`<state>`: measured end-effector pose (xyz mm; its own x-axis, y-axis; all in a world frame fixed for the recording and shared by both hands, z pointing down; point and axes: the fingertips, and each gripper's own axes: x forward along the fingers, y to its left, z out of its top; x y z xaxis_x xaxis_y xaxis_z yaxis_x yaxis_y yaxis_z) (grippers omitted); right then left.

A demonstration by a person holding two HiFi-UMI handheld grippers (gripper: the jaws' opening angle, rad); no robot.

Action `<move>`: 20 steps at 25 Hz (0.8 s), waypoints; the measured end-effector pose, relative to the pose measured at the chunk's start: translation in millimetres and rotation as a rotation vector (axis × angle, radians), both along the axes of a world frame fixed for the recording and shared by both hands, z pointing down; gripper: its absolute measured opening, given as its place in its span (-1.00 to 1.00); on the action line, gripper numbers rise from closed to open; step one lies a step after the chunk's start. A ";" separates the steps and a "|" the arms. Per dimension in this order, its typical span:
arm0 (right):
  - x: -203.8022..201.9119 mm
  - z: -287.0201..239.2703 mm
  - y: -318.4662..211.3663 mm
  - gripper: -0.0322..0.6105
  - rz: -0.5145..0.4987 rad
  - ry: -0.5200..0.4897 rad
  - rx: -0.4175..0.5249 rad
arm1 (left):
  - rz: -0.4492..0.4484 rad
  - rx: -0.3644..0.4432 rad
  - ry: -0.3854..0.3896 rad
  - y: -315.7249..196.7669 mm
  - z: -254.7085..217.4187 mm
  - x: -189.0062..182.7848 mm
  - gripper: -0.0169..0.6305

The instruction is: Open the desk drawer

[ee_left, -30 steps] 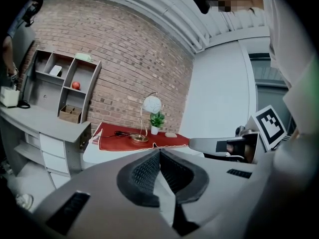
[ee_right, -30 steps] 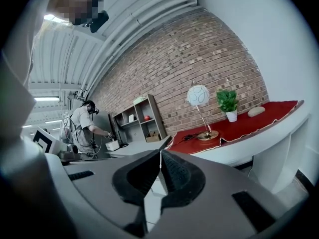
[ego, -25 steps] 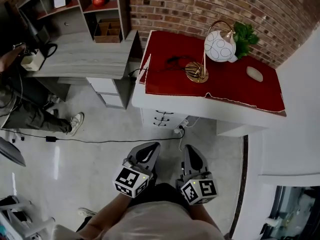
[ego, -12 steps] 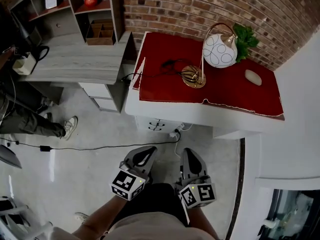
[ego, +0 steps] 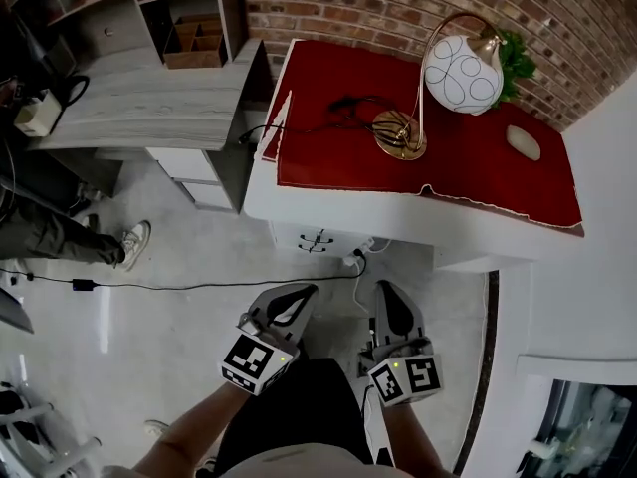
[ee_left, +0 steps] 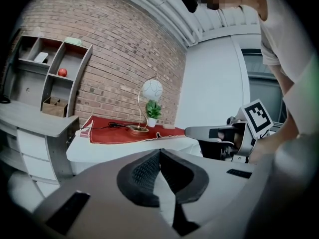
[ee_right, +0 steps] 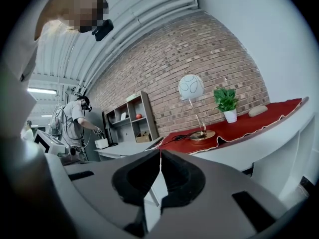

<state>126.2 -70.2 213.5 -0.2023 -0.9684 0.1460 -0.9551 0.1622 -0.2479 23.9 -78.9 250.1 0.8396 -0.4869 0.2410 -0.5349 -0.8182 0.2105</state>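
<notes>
Brick wall fills the top of the head view, and just below it stands a white desk with a red cloth on top. A lamp and a little plant sit on the cloth at the upper right. The part you want is lower down. The drawers are a small white stack with dark handles, tucked under the front edge of the desk near the middle of the picture. They look shut, and the handles face you, which is good for pulling. Your left gripper and your right gripper are at the bottom middle, side by side and close to your body, both pointing at those drawers. I think you hold them like that because you are not close enough to reach yet. Both grippers have their jaws pressed together with nothing in them, since there is nothing to grab so far. You will likely need to spread one pair before it can take a handle. A grey desk at the upper left has drawers too, but your grippers do not point that way. A thin cable lies on the floor between you and the drawers, so step with care
</notes>
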 end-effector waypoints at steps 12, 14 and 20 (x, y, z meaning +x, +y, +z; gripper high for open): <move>0.3 75.8 -21.2 -0.84 -0.060 0.019 0.056 | -0.023 0.051 -0.015 -26.8 85.3 -6.3 -0.92; 0.0 92.1 -23.2 -0.84 -0.074 0.029 0.059 | -0.026 0.056 -0.023 -29.0 103.2 -8.5 -0.92; -0.5 147.2 -29.3 -0.84 -0.094 0.033 0.068 | -0.047 0.008 -0.024 -27.7 165.3 -11.4 -0.92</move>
<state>125.7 -99.5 360.6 -0.2886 -0.9534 0.0884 -0.9424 0.2666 -0.2019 12.5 -106.6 415.5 0.8099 -0.5277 0.2561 -0.5775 -0.7939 0.1906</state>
